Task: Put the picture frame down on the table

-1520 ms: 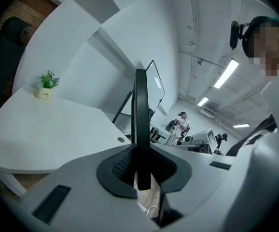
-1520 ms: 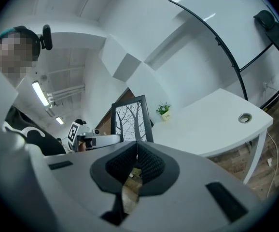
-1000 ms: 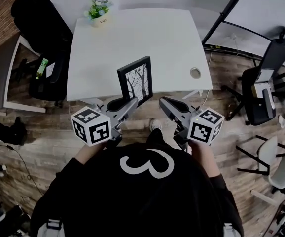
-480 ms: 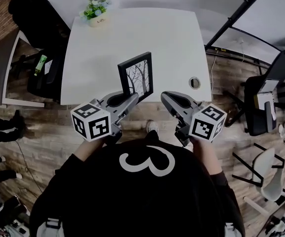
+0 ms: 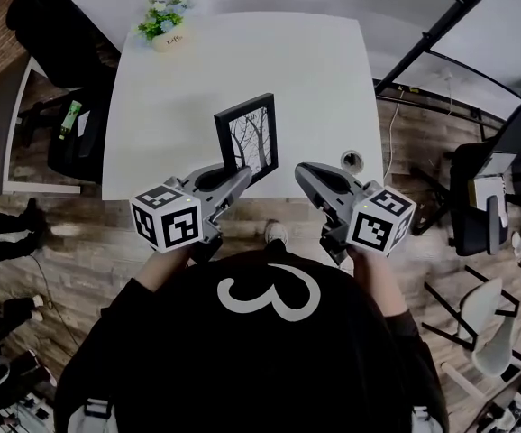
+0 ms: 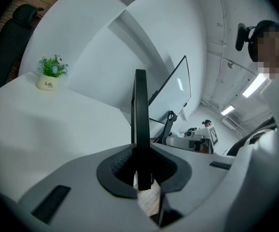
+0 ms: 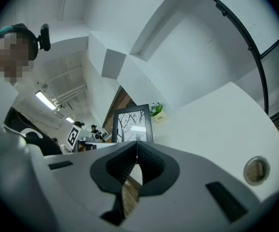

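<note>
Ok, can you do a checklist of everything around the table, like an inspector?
Surface: white rectangular table with a round metal grommet by its near right corner.
Job's things: black-framed picture of bare trees, upright, held over the table's near edge.
Clutter: small white pot of green flowers at the far left corner.
Grippers: left gripper shut on the frame's edge; right gripper shut, empty.
Cables: thin cable beside the table's right edge.
Surroundings: wooden plank floor, black office chairs either side.
</note>
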{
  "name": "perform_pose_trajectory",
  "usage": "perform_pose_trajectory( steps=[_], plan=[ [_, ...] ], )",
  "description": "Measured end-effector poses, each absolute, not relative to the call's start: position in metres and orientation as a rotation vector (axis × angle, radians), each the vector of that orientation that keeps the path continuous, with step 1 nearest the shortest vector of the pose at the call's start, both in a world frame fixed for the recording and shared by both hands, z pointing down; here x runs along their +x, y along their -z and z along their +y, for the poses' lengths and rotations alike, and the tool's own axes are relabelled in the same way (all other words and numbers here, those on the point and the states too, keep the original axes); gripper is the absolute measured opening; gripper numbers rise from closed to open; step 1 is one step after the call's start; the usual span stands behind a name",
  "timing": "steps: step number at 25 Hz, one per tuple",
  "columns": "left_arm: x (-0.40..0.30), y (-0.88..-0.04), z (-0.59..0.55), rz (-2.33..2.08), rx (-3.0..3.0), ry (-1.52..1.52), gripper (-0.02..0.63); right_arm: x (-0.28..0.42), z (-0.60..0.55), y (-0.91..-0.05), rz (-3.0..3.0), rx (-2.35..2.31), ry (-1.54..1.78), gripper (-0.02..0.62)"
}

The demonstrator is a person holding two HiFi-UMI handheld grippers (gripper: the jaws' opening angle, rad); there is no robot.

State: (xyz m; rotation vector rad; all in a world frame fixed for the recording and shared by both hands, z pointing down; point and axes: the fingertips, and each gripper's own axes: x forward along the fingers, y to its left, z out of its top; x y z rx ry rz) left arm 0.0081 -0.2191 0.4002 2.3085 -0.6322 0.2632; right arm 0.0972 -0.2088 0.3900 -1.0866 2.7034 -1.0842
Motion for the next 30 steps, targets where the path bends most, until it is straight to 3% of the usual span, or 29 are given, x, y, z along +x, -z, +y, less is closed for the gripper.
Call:
perform_pose_trajectory(
  steps=[30],
  plan=[
    [0.030, -0.500, -0.269, -0.685, 2.159, -0.433, 0.058, 0.141, -0.258, -0.427, 2.732, -1.096, 1.158, 0.023]
  ],
)
